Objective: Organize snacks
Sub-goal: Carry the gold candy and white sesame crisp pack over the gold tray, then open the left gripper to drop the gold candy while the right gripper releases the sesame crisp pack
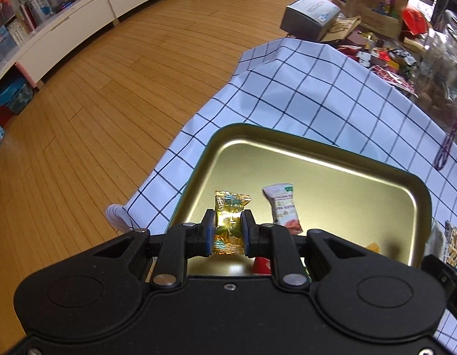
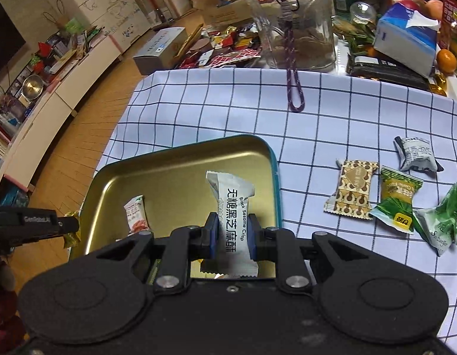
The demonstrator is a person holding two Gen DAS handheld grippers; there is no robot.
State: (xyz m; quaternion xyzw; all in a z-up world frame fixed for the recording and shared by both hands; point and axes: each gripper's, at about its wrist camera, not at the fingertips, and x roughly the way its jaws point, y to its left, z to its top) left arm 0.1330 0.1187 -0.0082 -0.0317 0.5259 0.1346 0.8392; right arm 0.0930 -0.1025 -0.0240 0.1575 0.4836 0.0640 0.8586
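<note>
Left tongs (image 1: 227, 232) clamped on gold candy (image 1: 228, 224); right tongs (image 2: 233, 236) clamped on sesame crisp packet (image 2: 233, 216). Both are over the tin tray (image 2: 274, 177), tongs close together. Risk: tongs collide. Loose snacks (image 2: 351, 189) remain at 3 o'clock on the desk (image 2: 213, 109).

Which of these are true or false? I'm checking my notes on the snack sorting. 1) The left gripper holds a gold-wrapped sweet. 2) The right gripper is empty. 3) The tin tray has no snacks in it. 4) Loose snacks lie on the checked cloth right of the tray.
1) True: the left gripper is shut on the gold-wrapped sweet.
2) False: the right gripper is shut on a white sesame bar.
3) False: a small white-and-orange packet lies in the tin tray.
4) True: several, among them a brown patterned packet and a green packet, lie on the checked cloth.
</note>
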